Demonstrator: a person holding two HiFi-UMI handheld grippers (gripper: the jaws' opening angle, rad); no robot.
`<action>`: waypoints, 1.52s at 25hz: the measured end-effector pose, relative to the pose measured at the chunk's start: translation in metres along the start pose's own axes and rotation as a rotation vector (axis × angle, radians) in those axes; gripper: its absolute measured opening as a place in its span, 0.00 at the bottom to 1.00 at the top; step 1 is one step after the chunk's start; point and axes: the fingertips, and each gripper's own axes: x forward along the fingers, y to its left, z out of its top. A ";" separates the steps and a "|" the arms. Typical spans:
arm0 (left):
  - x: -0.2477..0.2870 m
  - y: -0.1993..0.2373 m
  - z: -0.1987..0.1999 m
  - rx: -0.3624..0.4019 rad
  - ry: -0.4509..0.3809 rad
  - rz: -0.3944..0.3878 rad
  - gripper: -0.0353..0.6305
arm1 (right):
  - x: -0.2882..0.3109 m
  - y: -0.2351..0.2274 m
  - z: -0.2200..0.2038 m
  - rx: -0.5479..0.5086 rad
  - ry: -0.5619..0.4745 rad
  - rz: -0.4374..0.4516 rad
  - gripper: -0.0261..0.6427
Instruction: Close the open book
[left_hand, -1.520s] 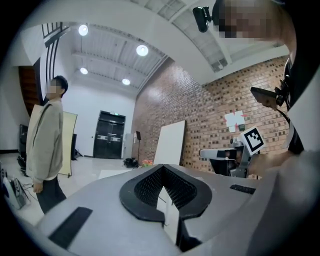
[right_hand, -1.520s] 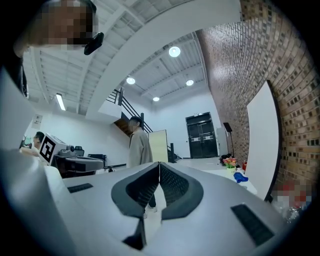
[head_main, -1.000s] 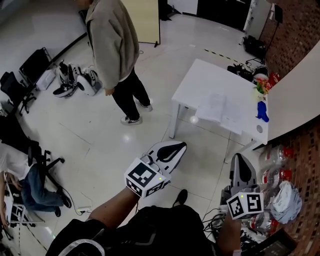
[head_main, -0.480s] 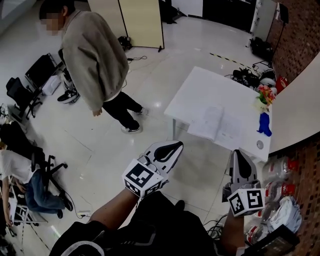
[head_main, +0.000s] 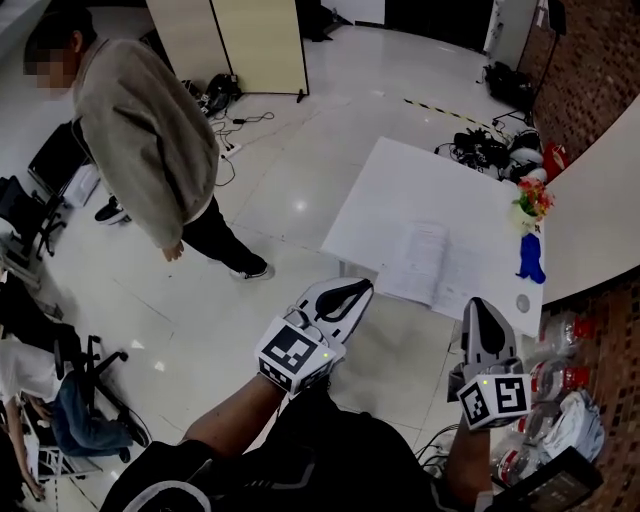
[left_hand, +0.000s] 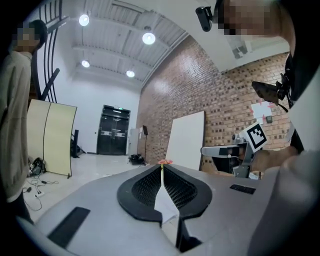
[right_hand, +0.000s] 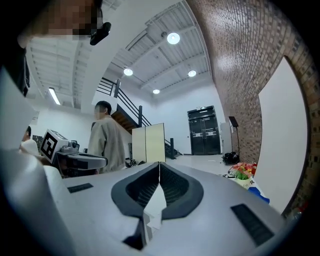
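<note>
An open book (head_main: 436, 265) lies flat on the white table (head_main: 395, 195), near the table's front edge in the head view. My left gripper (head_main: 352, 292) hangs short of the table's near left corner, jaws together, nothing held. My right gripper (head_main: 481, 318) hovers just before the table's front edge, below the book, and is also shut and empty. In the left gripper view the left gripper (left_hand: 162, 167) has its jaws pressed together, and so has the right gripper (right_hand: 159, 165) in the right gripper view. The book is hidden in both gripper views.
A flower pot (head_main: 531, 199), a blue object (head_main: 529, 257) and a small round lid (head_main: 521, 302) sit along the table's right side. A person in a beige top (head_main: 140, 140) stands at the left. Folding screens (head_main: 228, 42) stand behind; bottles and bags (head_main: 565, 400) lie at right.
Both grippers have come closer to the table, and the book now lies just ahead of them. The standing person has shifted left in the view.
</note>
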 end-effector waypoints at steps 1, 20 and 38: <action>0.003 0.012 0.001 0.000 -0.001 -0.007 0.06 | 0.010 0.002 0.000 -0.006 0.004 -0.014 0.04; 0.068 0.105 -0.016 -0.066 0.027 -0.101 0.06 | 0.112 -0.008 -0.014 -0.119 0.102 -0.111 0.04; 0.106 0.123 -0.179 -0.178 0.328 0.000 0.07 | 0.159 0.020 -0.217 -0.656 0.574 0.103 0.28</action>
